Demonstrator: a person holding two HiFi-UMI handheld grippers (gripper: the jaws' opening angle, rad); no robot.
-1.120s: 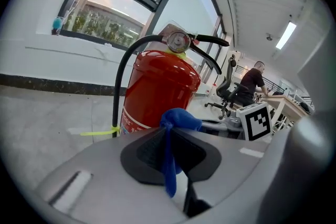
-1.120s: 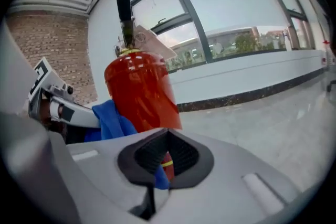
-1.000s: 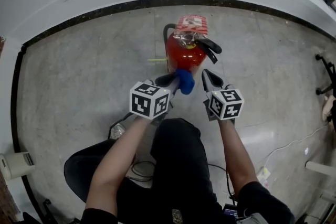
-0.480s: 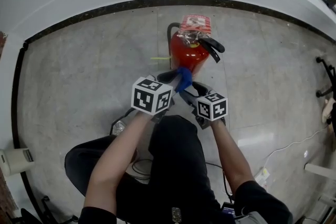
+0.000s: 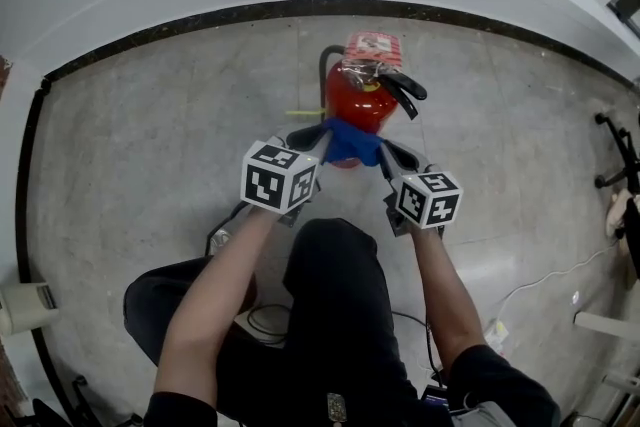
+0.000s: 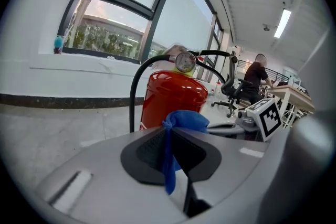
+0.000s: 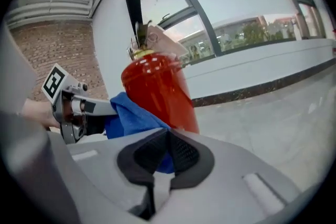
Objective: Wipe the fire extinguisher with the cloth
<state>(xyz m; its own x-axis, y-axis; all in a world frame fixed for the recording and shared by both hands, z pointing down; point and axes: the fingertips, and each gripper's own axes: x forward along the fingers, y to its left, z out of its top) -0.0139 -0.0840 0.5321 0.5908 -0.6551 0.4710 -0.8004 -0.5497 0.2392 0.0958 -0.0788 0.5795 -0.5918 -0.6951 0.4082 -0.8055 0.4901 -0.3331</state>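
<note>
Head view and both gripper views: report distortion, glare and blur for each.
Head view: fisheye bows the dark floor border into an arc; the light is even and the fire extinguisher is sharp. Left gripper view: round black vignette, bright washed-out window, and the cloth close to the lens is slightly soft. Right gripper view: same vignette, pale glare patches on the fire extinguisher's red body, scene tilted.

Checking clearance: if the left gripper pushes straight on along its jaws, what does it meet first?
The left gripper, shut on the blue cloth, points at the red fire extinguisher. The cloth bunched ahead of its tips would likely press on that cylinder first; depth is unclear.
</note>
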